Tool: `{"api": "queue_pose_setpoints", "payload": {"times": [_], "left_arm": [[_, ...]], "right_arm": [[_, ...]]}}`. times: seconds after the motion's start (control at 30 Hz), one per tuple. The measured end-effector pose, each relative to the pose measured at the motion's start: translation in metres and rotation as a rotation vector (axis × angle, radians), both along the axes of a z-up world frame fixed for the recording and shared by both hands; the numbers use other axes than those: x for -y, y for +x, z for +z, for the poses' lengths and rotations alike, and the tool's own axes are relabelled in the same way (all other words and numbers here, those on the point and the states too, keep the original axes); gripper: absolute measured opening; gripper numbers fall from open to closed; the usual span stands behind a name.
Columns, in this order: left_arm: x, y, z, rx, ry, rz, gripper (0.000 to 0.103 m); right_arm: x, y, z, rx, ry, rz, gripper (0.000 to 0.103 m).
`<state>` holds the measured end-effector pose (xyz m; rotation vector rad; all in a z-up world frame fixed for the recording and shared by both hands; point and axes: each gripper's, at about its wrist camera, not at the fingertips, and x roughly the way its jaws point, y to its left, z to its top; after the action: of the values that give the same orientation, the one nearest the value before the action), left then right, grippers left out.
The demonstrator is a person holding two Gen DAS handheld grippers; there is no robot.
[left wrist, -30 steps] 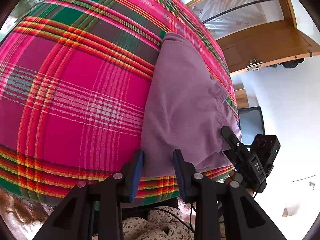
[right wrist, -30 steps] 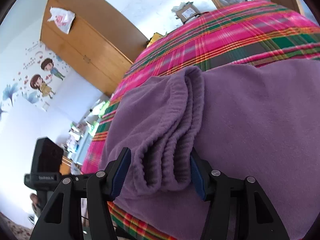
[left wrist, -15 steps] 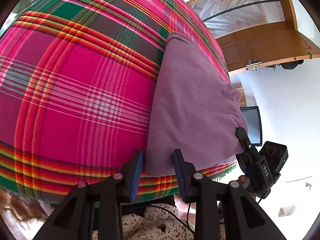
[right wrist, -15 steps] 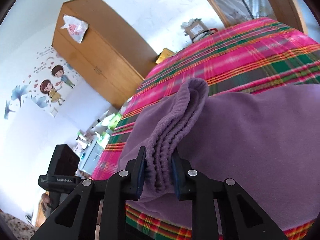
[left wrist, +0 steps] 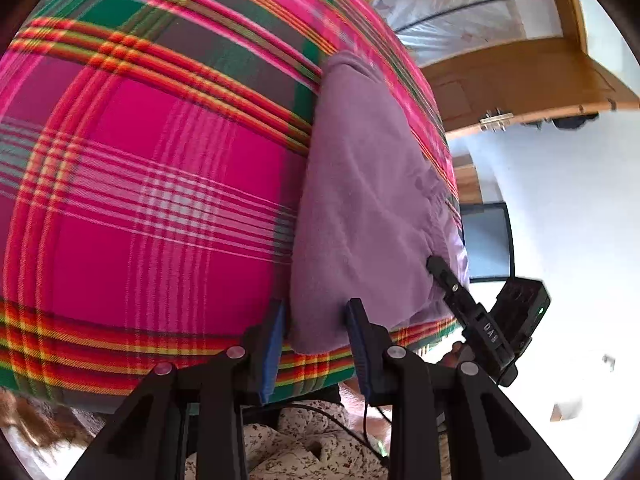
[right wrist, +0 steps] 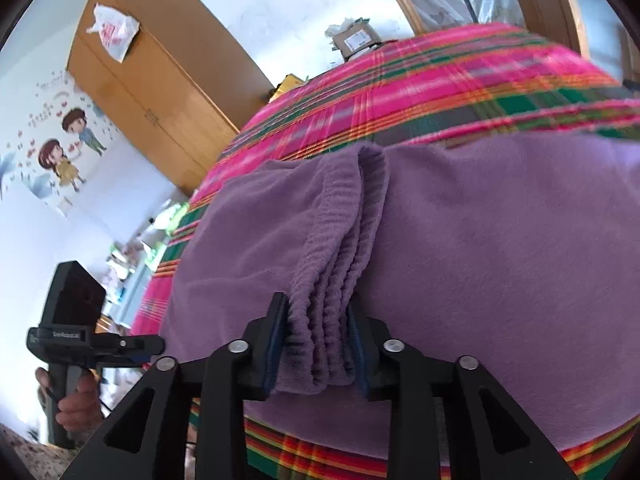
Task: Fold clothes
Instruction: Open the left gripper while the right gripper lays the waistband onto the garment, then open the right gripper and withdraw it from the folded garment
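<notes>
Purple fleece garment [left wrist: 368, 216], soft and folded into a long slab, lies on a bed covered by a pink, green and orange plaid blanket [left wrist: 152, 184], along the blanket's right side in the left wrist view and reaching down to the bed's near edge. Its gathered, ribbed waistband [right wrist: 340, 264] is bunched into several upright pleats at the near end in the right wrist view. The right hand-held gripper [right wrist: 316, 344] has this bunched waistband between its blue-padded fingers [right wrist: 276, 340]; both pads touch the fabric, and the jaws are opening at this moment. The left hand-held gripper [left wrist: 316, 340] sits at the near left corner of the garment, its jaws closing slightly; the corner of the fleece lies between the blue pads [left wrist: 274, 352], which stand just beside the cloth on either side without clearly pressing it. In the left wrist view the right hand-held gripper shows at the garment's right edge, black with a boxy camera unit. In the right wrist view a hand [right wrist: 76, 396] grips the black handle of the left one. A wooden wardrobe [right wrist: 152, 80] with a white plastic bag [right wrist: 114, 34] on top stands behind the bed, beside a cartoon wall sticker [right wrist: 64, 148].
</notes>
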<state>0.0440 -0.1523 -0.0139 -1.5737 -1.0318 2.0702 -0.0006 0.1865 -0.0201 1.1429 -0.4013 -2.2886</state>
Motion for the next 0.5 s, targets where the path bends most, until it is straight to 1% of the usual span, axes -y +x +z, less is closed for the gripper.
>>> {"api": "queue_pose_setpoints", "payload": {"times": [0.07, 0.13, 0.23, 0.27, 0.33, 0.4, 0.43, 0.5], "left_arm": [[0.0, 0.001, 0.002, -0.019, -0.014, -0.012, 0.028], [0.002, 0.001, 0.004, -0.036, -0.024, -0.021, 0.027], [0.004, 0.001, 0.002, -0.045, -0.016, -0.024, 0.024], [0.003, 0.0, 0.001, -0.047, -0.013, -0.026, 0.024], [0.005, 0.0, -0.001, -0.051, -0.003, -0.029, 0.023], [0.008, 0.001, -0.004, -0.042, 0.011, -0.022, 0.023], [0.009, 0.001, -0.005, -0.038, 0.017, -0.019, 0.023], [0.011, 0.001, -0.007, -0.035, 0.027, -0.019, 0.023]], "right_arm": [[-0.002, 0.002, 0.009, -0.04, 0.028, -0.013, 0.036], [-0.004, 0.001, 0.022, -0.104, 0.065, -0.023, 0.036], [0.008, -0.008, 0.047, -0.208, 0.098, 0.036, 0.036], [0.017, -0.013, 0.054, -0.237, 0.113, 0.075, 0.036], [0.046, -0.027, 0.066, -0.287, 0.173, 0.165, 0.036], [0.071, -0.043, 0.07, -0.302, 0.209, 0.275, 0.035], [0.081, -0.049, 0.07, -0.309, 0.228, 0.303, 0.035], [0.102, -0.063, 0.07, -0.313, 0.251, 0.399, 0.035]]}}
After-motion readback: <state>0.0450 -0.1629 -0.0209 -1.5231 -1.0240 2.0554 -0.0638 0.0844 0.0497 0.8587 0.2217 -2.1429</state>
